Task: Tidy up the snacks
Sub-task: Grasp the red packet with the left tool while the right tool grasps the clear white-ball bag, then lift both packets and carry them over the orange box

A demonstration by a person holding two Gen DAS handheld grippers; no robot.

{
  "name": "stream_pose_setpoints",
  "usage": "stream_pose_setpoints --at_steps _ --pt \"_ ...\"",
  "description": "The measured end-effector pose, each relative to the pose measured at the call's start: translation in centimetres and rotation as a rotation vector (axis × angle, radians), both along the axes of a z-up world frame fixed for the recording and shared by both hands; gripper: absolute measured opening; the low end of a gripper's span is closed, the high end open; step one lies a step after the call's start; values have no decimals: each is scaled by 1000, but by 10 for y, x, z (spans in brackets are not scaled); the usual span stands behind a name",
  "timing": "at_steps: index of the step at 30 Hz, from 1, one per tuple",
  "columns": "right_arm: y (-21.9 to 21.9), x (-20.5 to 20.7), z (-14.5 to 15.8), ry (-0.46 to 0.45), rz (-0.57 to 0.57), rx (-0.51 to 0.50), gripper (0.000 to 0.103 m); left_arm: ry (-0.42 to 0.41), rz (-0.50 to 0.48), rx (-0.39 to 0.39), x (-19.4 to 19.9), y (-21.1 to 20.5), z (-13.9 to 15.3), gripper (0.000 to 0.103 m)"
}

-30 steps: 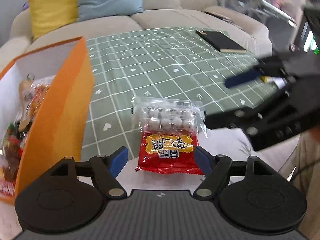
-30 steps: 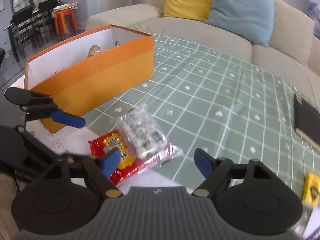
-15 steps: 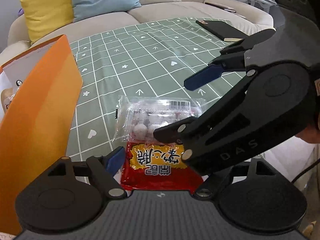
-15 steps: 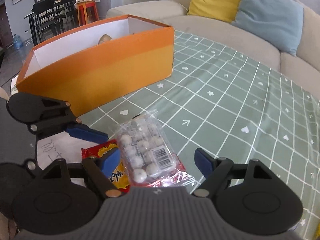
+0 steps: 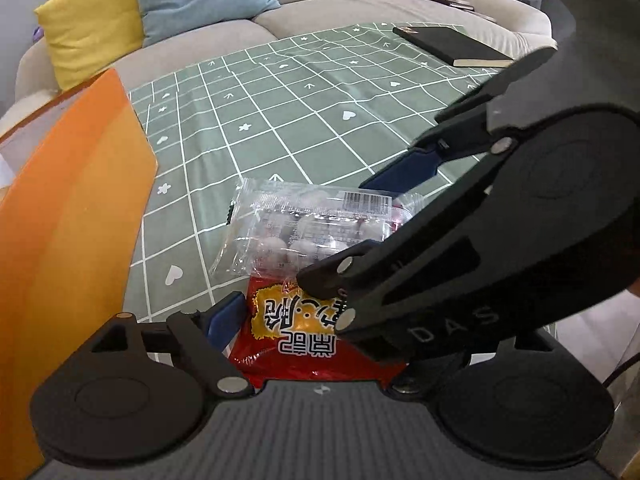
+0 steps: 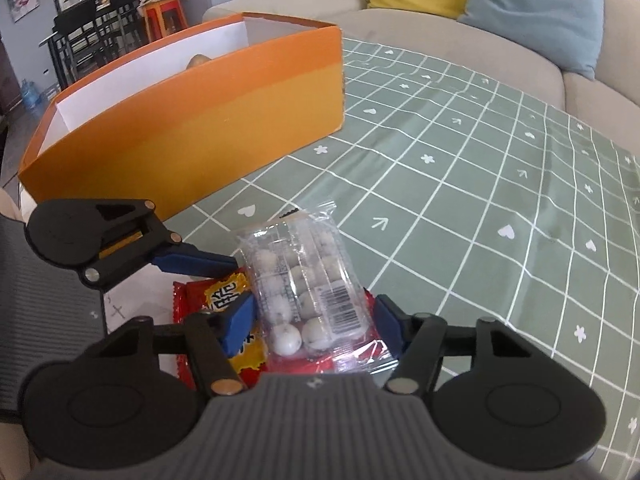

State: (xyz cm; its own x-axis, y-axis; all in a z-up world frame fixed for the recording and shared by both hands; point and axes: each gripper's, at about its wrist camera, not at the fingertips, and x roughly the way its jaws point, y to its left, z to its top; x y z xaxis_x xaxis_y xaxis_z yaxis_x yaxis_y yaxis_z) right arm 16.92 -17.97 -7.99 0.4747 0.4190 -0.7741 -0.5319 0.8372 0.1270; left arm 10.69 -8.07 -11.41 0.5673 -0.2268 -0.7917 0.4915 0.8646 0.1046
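A clear pack of white round candies (image 6: 308, 292) lies on top of a red and yellow snack bag (image 6: 218, 300) on the green checked tablecloth. Both show in the left wrist view, the clear pack (image 5: 304, 228) above the red bag (image 5: 300, 332). My right gripper (image 6: 314, 316) is open, its blue pads on either side of the clear pack. My left gripper (image 5: 316, 316) is open around the red bag's near end; its right finger is hidden behind the right gripper. The orange box (image 6: 192, 108) stands to the left.
The orange box wall (image 5: 68, 220) is close on the left of the left gripper. A black notebook (image 5: 452, 46) lies at the far right of the cloth. A sofa with a yellow cushion (image 5: 88, 20) and a blue one stands behind the table.
Both grippers have moved in on the two packs. The right gripper now straddles the clear pack and covers more of the left wrist view. The left gripper has come closer to the red bag.
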Motion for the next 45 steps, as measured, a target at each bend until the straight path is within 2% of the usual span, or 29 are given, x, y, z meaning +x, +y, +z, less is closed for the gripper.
stream_pose_setpoints --at_steps 2,4,6,8,14,19,24,28,37,42,45 --pt "-3 1 0 16 -17 13 61 22 16 -33 4 4 -1 99" --pt "-4 1 0 18 -27 14 61 45 31 -77 6 9 -2 95" --pt "-3 0 1 14 -33 11 60 42 30 -73 5 7 -1 87" --pt "-4 -1 3 15 -42 11 60 44 37 -73 4 7 0 82" --pt "-9 3 8 28 -111 -2 58 43 114 -96 3 13 1 81" --pt "-22 4 19 8 -187 32 57 14 167 -116 -3 18 11 81" --pt "-28 -3 33 -36 -250 23 57 -36 219 -104 -9 25 31 81" --pt "-29 -17 48 -102 -280 -11 57 -86 255 -131 -18 37 55 81" --pt "-26 -37 84 -131 -335 83 57 -194 303 -187 -24 64 116 81" --pt "-5 -43 106 -159 -302 134 56 -207 331 -219 -19 92 141 81" --pt "11 -38 120 -167 -267 160 56 -218 350 -206 -13 109 152 81"
